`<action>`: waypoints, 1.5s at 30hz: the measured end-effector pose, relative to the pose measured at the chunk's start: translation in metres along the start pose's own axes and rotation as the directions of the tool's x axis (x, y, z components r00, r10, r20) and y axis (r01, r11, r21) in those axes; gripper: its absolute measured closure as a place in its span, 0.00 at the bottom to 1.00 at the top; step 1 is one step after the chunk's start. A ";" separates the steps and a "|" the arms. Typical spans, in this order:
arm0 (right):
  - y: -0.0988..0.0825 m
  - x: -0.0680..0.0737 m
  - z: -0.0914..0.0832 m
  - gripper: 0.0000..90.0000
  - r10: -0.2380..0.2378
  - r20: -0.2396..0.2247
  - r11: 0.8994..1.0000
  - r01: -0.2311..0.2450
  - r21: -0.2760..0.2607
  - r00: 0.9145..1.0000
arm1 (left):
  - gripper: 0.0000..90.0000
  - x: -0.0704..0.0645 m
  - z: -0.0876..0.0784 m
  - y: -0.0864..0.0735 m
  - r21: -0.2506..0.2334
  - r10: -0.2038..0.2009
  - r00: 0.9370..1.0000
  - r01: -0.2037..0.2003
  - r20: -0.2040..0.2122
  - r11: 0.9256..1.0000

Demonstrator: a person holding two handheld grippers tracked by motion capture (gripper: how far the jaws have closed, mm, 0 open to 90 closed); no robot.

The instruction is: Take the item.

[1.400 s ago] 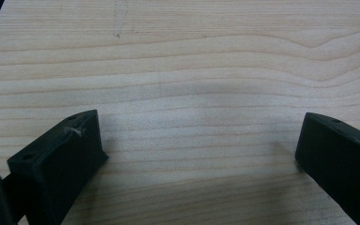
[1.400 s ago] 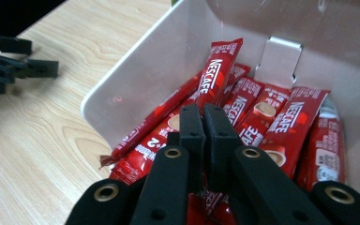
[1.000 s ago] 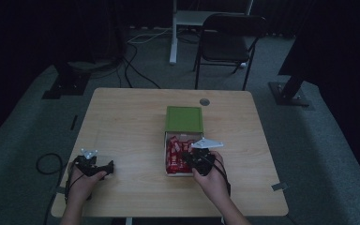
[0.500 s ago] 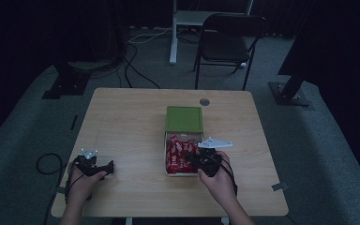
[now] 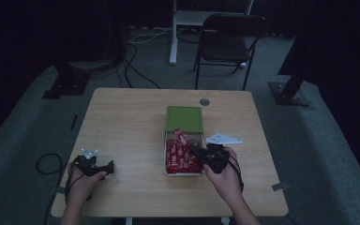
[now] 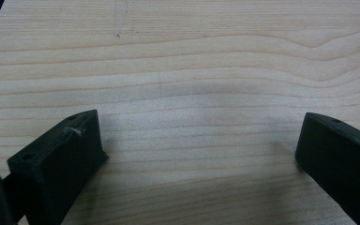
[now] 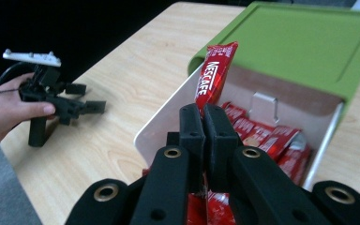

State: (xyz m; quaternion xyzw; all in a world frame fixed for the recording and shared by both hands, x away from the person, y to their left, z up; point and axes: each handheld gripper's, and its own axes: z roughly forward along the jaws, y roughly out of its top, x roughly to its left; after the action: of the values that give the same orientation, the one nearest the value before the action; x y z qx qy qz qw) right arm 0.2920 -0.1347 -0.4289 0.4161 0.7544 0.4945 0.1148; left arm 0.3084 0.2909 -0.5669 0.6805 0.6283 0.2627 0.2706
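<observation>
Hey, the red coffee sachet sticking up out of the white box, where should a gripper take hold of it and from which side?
Grip the red sachet low on its flat faces, coming from above the white box. It stands upright, thin, its upper end free, so two jaws pinch it across the thin way. The right gripper already has it there, lower end between its pads.

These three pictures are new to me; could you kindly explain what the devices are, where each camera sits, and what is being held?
A person holds a hand-held two-jaw tool in each hand. The high view looks down on the light wooden table. The other two cameras ride on the tools. The left gripper rests over bare wood, jaws wide apart. The right gripper has its jaws closed on a red Nescafe sachet, lifted above the white box with a green lid, which holds more red sachets.
</observation>
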 end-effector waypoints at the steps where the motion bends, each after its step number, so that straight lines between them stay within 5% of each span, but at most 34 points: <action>1: 0.002 -0.001 -0.001 0.97 0.006 0.000 1.000 -0.006 -0.007 1.000 | 0.02 0.000 0.000 0.000 0.000 -0.001 1.000 0.001 0.000 1.000; 23: 0.013 -0.042 -0.027 0.97 0.069 0.109 0.994 -0.058 -0.098 0.992 | 0.02 0.000 0.000 0.000 0.000 0.000 1.000 0.000 0.000 1.000; 45: -0.011 -0.095 -0.052 0.97 0.148 0.261 0.983 -0.114 -0.143 0.954 | 0.02 0.000 0.000 0.000 0.000 -0.001 1.000 0.001 0.000 1.000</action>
State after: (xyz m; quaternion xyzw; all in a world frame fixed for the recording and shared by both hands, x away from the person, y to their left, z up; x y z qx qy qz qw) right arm 0.3158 -0.2409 -0.4353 0.5207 0.6696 0.4863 0.2097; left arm 0.3084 0.2909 -0.5669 0.6802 0.6285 0.2628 0.2708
